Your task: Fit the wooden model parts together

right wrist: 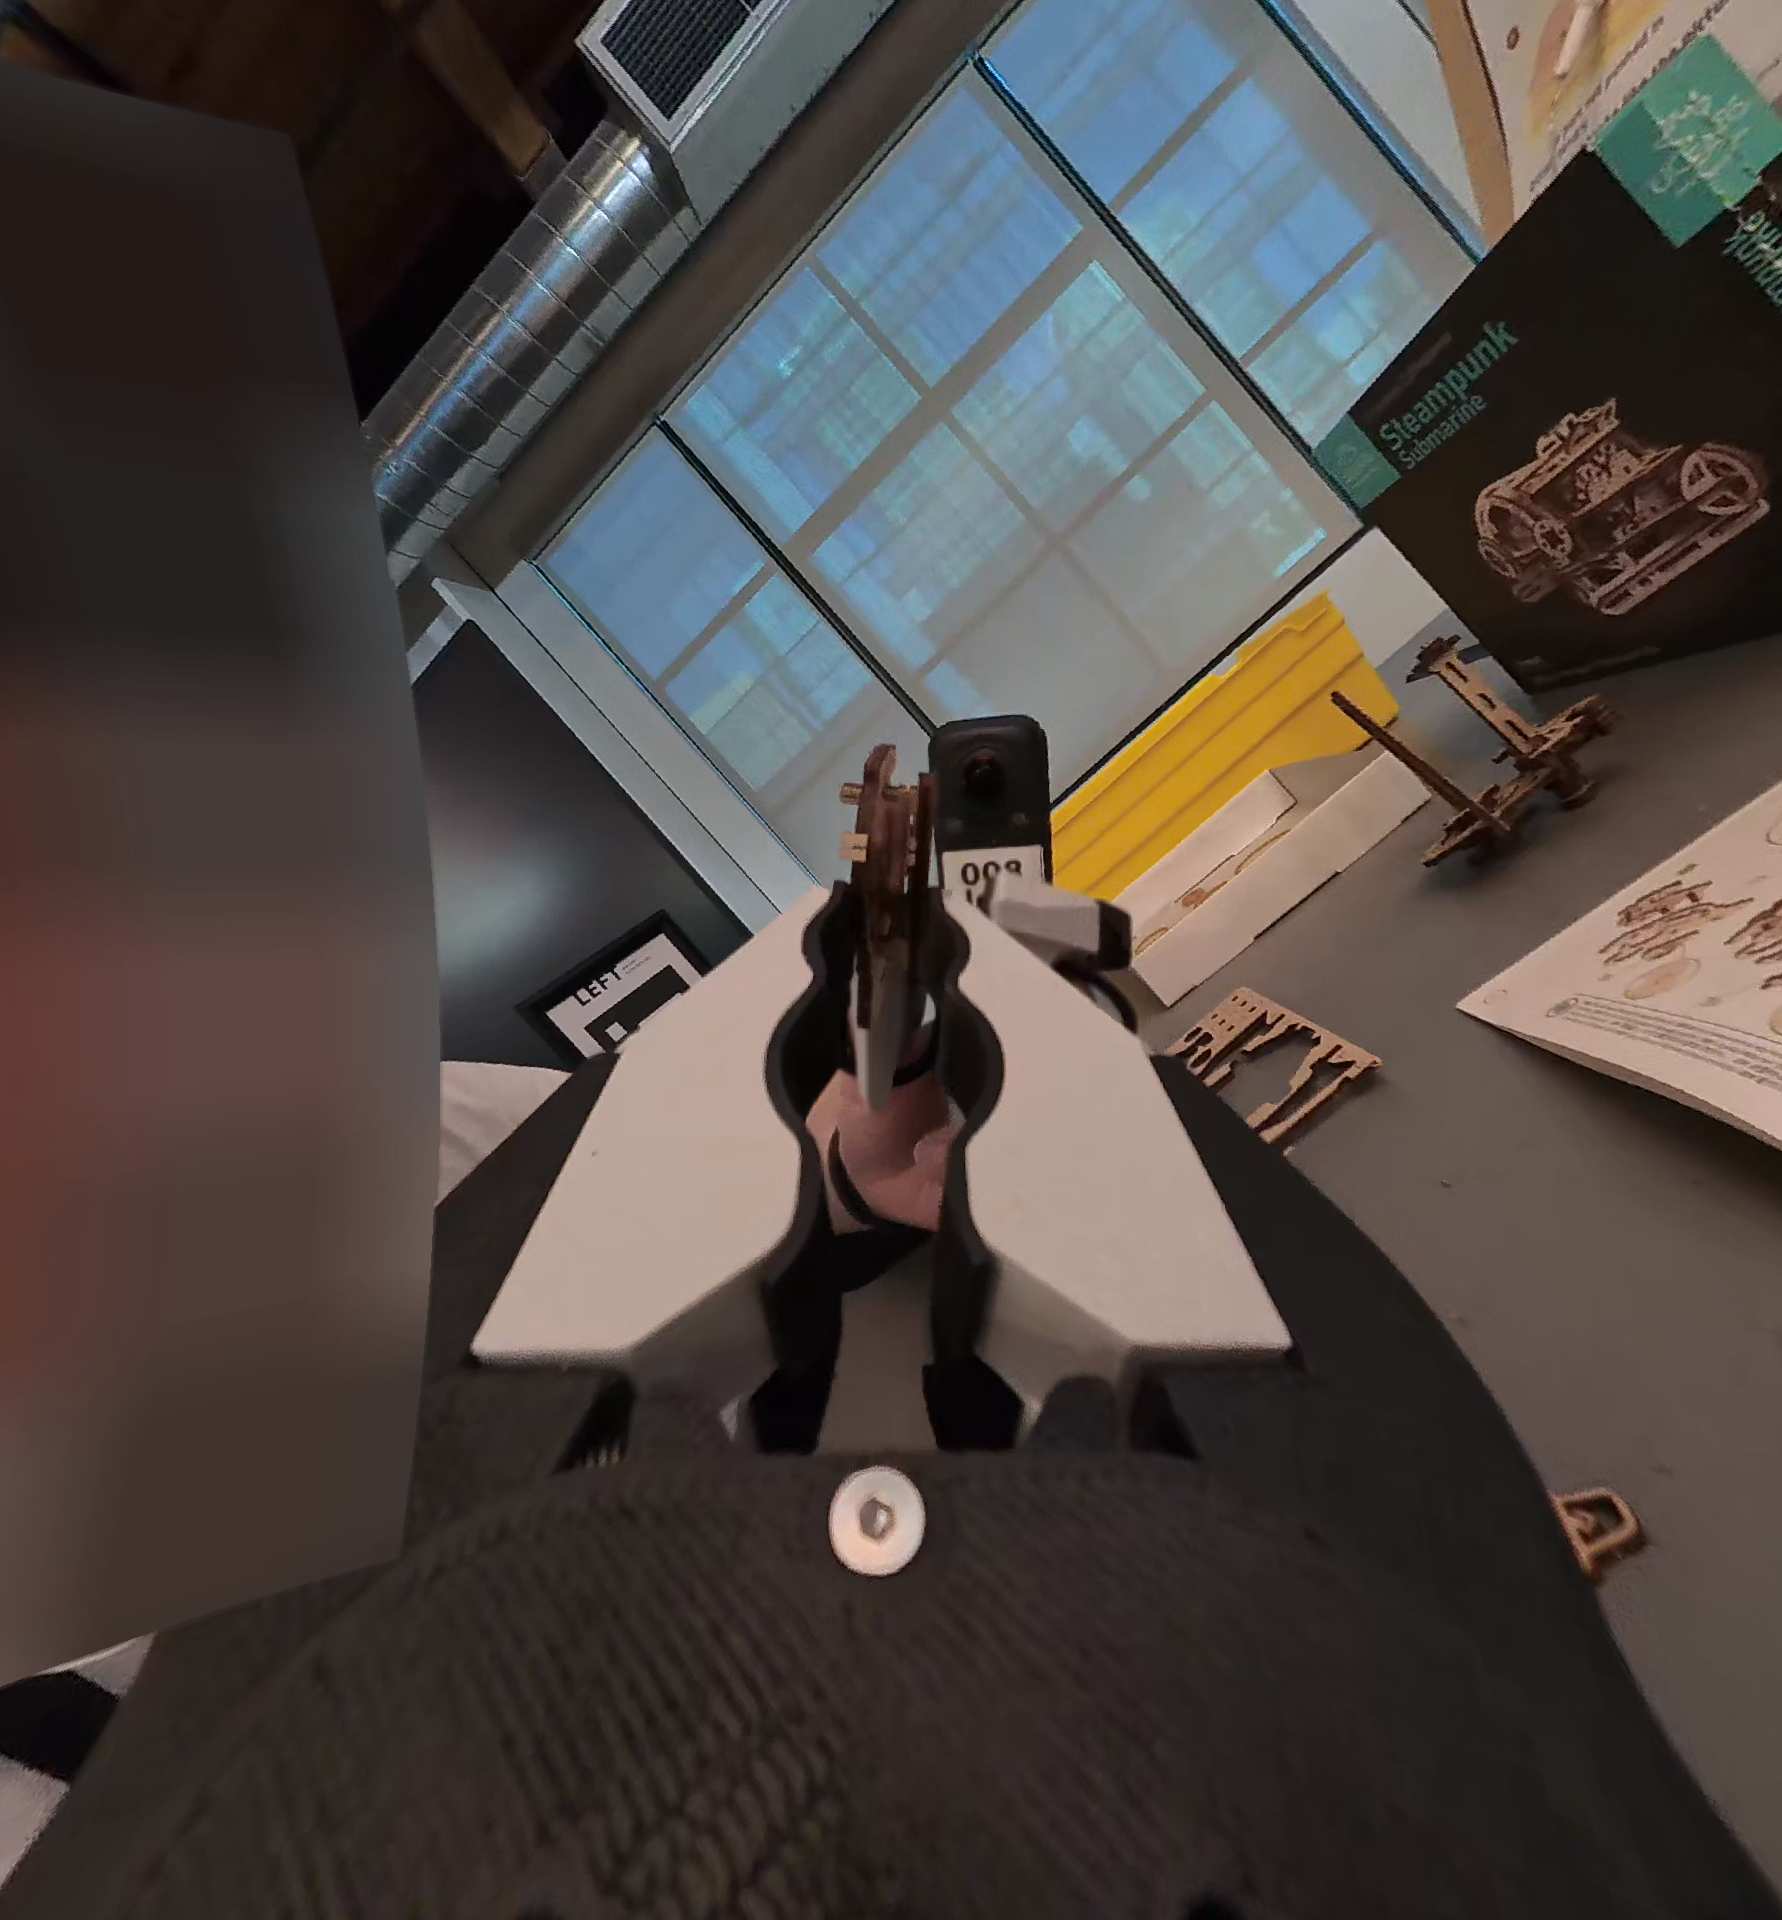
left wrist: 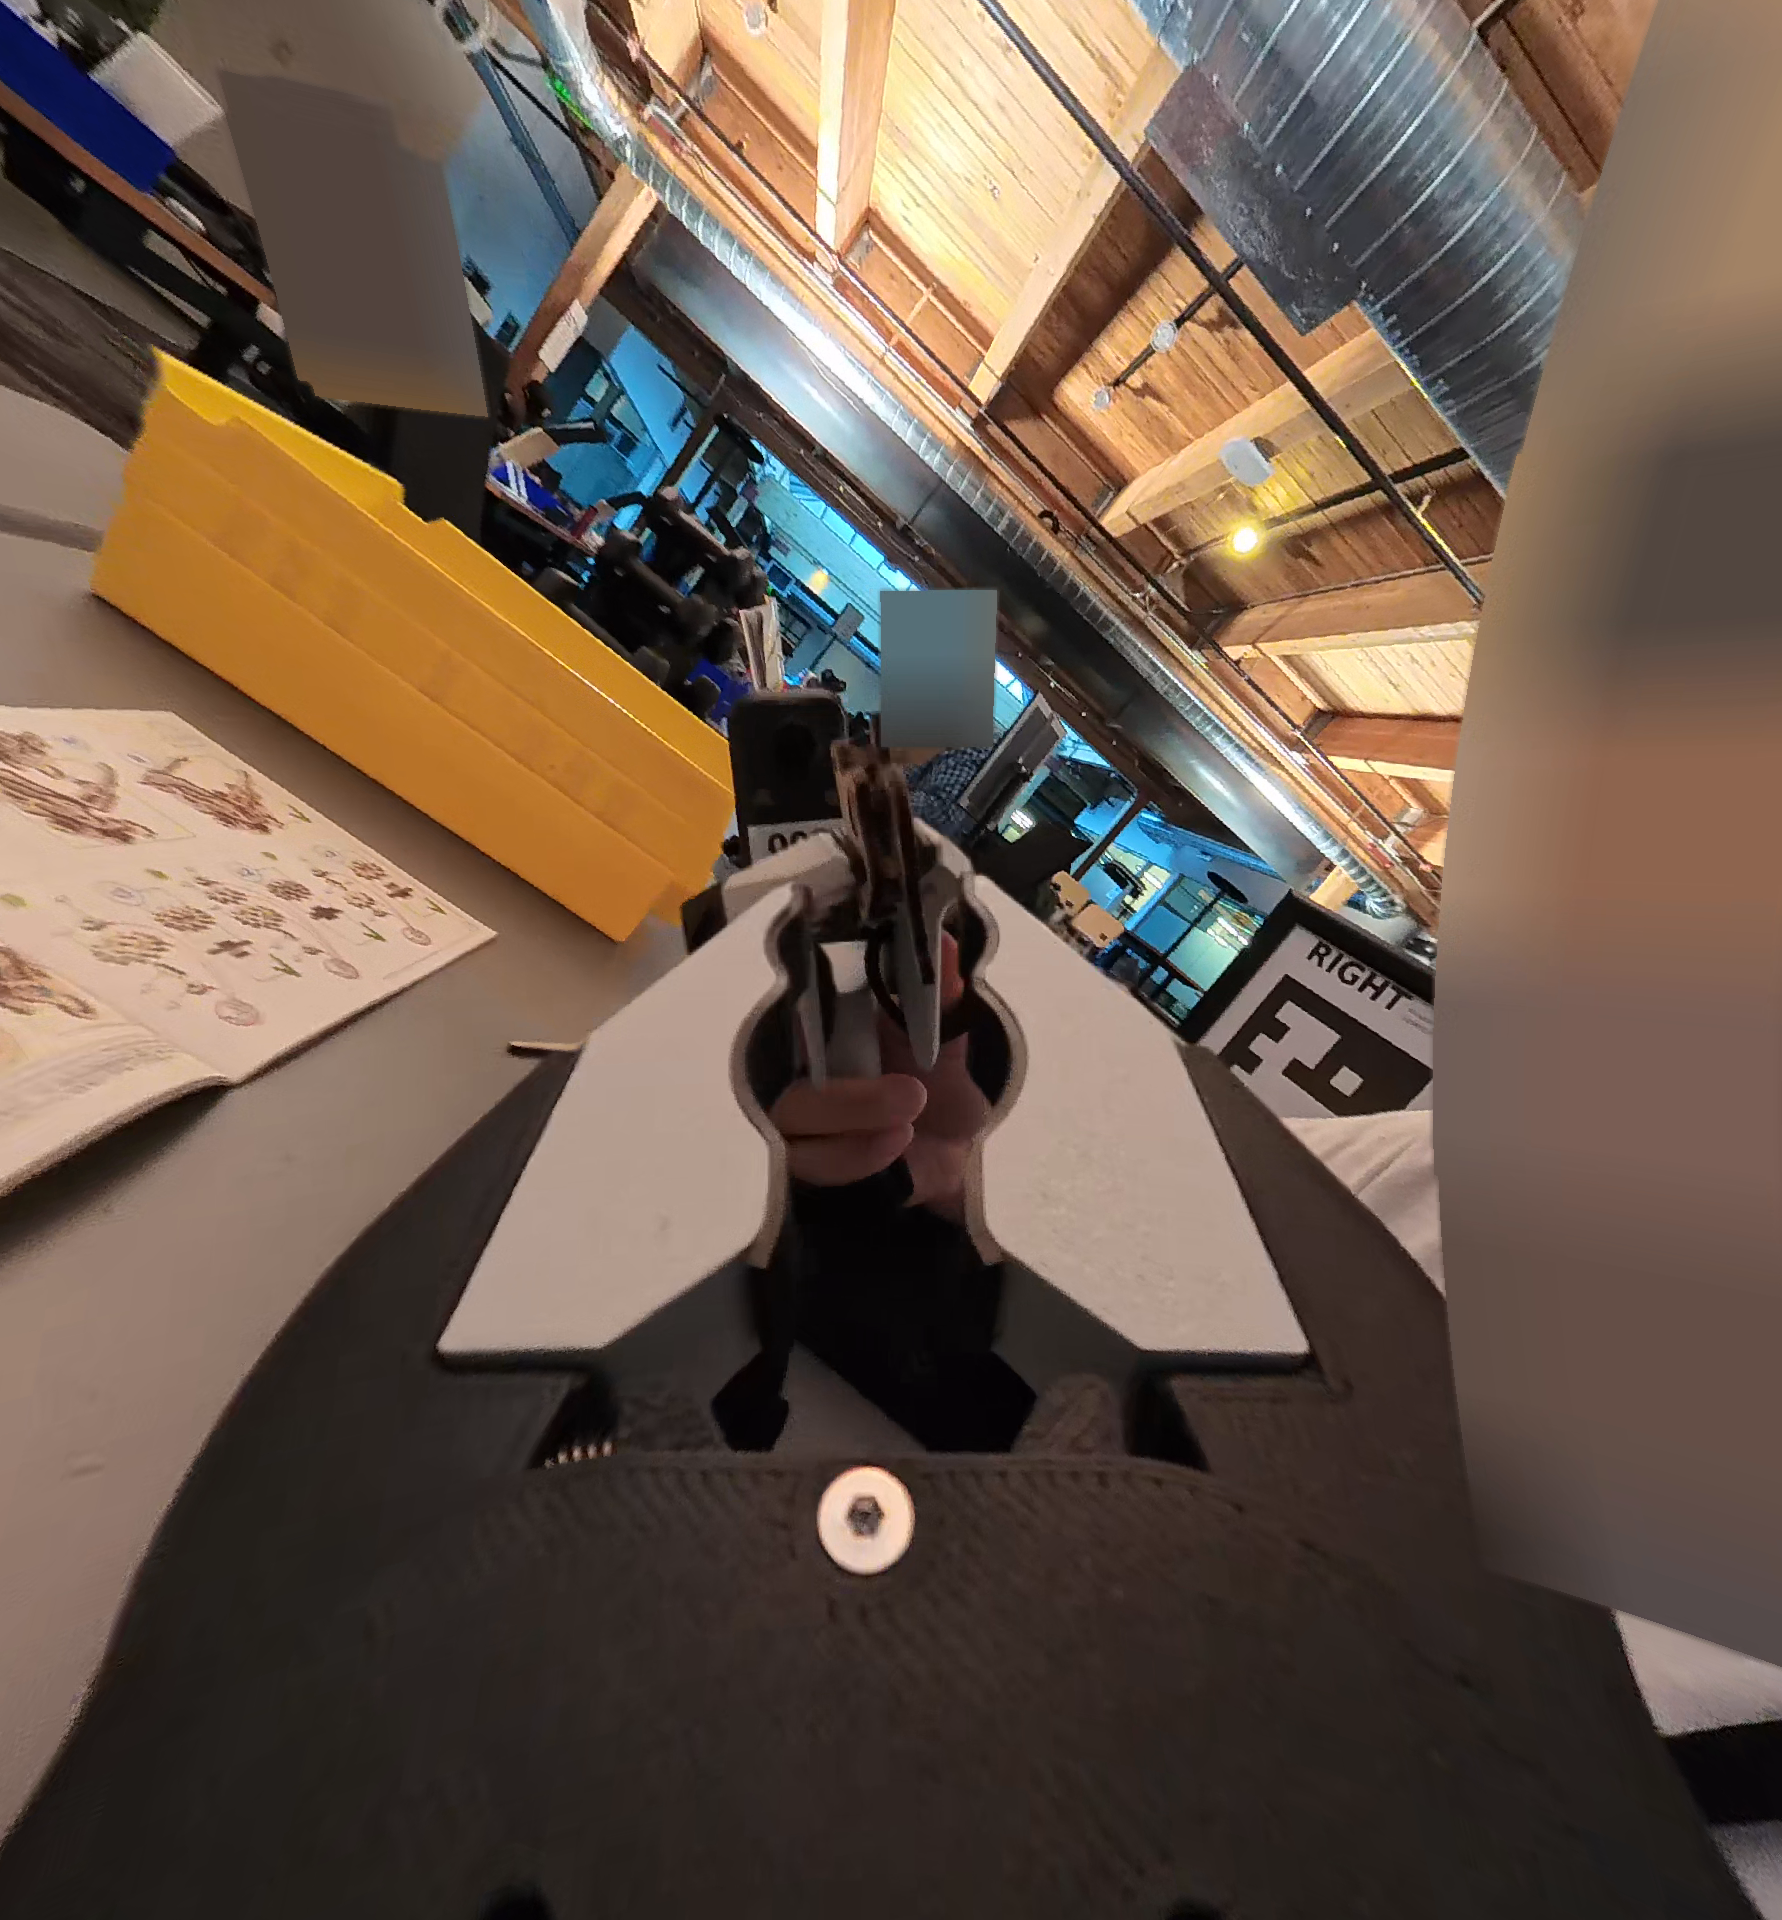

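Left gripper (left wrist: 871, 904) and right gripper (right wrist: 892, 914) meet tip to tip above the tabletop (right wrist: 1489, 1195), both clamped on one wooden part (right wrist: 892, 831), held edge-on.

Two grippers (left wrist: 871, 883) (right wrist: 892, 904), one yellow bin (left wrist: 399, 644).

Held part: thin brown wooden model parts (right wrist: 885, 862), edge-on, upright, raised off the table.
Loose parts: flat fretwork sheet (right wrist: 1271, 1055) and small assembled frame (right wrist: 1489, 769), lying apart on the table.
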`<state>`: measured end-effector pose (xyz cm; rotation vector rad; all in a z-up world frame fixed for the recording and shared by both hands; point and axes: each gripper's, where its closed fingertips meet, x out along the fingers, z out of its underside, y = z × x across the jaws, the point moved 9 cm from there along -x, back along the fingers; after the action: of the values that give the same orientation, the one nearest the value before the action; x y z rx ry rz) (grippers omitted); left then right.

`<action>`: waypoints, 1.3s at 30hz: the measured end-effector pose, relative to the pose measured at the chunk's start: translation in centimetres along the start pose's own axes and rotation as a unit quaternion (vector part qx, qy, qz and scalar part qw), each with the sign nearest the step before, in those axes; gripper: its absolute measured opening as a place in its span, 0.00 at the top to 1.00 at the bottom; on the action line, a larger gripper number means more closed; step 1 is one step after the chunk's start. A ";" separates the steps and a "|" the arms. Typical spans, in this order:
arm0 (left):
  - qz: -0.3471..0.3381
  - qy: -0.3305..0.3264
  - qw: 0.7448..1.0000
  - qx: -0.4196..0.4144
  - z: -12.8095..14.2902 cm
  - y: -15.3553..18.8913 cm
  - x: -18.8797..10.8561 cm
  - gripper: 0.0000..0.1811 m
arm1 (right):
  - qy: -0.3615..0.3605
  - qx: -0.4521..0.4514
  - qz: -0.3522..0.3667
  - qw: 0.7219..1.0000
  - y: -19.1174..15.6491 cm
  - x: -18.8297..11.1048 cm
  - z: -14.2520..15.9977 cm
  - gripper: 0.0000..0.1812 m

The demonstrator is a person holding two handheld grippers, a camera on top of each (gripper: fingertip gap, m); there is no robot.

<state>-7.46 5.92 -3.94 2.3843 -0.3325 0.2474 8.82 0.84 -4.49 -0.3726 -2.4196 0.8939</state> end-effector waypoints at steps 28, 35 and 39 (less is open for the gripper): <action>-0.020 -0.077 0.997 0.006 -0.4 -0.4 -0.1 0.95 | -0.079 0.035 0.018 0.996 0.8 0.0 0.7 0.95; -0.043 -0.173 0.983 -0.048 0.1 -1.8 -1.3 1.00 | -0.130 0.112 0.076 0.982 2.5 -0.7 1.3 0.95; -0.061 -0.215 0.970 -0.096 0.9 -2.7 -1.6 1.00 | -0.212 0.125 0.098 0.964 3.1 -1.2 1.6 0.92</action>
<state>-8.09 7.51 -6.67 2.2388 -0.3874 -0.3514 9.15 1.79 -7.99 -0.3572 -2.6325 1.4808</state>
